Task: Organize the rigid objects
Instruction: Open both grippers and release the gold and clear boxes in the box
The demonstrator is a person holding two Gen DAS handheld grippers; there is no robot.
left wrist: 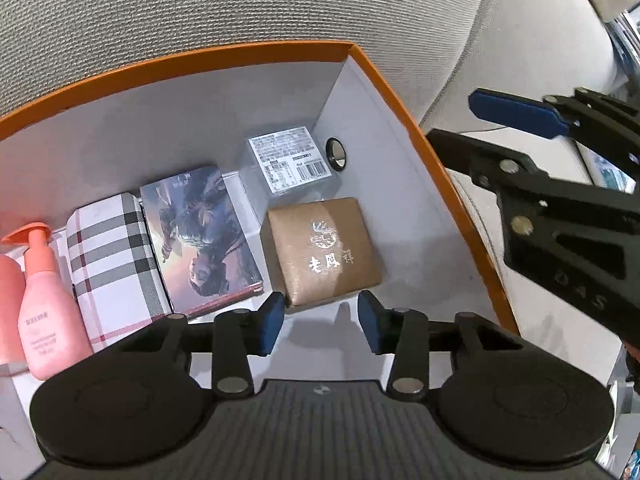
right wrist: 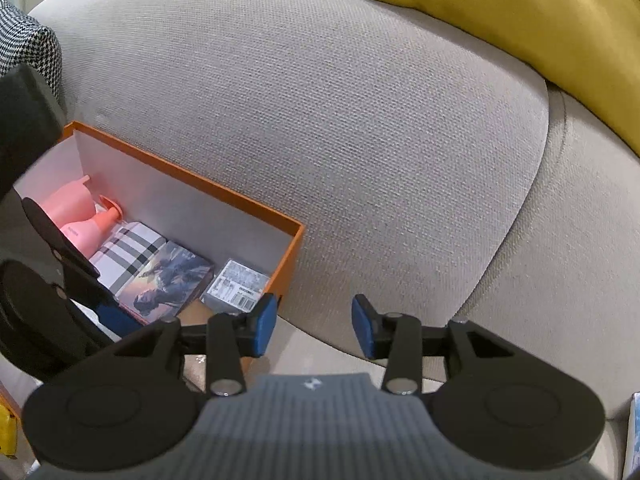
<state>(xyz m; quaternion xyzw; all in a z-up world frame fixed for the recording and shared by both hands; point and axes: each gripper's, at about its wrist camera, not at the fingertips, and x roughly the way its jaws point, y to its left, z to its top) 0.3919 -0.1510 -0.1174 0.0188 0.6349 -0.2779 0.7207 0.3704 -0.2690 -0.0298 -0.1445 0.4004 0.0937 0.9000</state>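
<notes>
An orange-rimmed white box (left wrist: 384, 76) sits on a grey sofa. Inside lie a brown square box with silver characters (left wrist: 324, 250), a clear box with a barcode label (left wrist: 290, 164), an illustrated card box (left wrist: 198, 236), a plaid box (left wrist: 112, 256) and pink pump bottles (left wrist: 44, 304). My left gripper (left wrist: 322, 322) is open and empty just above the brown box's near edge. My right gripper (right wrist: 314, 326) is open and empty over the sofa seat, right of the box (right wrist: 288, 256); it also shows in the left wrist view (left wrist: 516, 136).
A grey sofa back cushion (right wrist: 320, 120) rises behind the box. A yellow pillow (right wrist: 520, 20) lies at the upper right. A houndstooth fabric (right wrist: 24, 44) is at the far left.
</notes>
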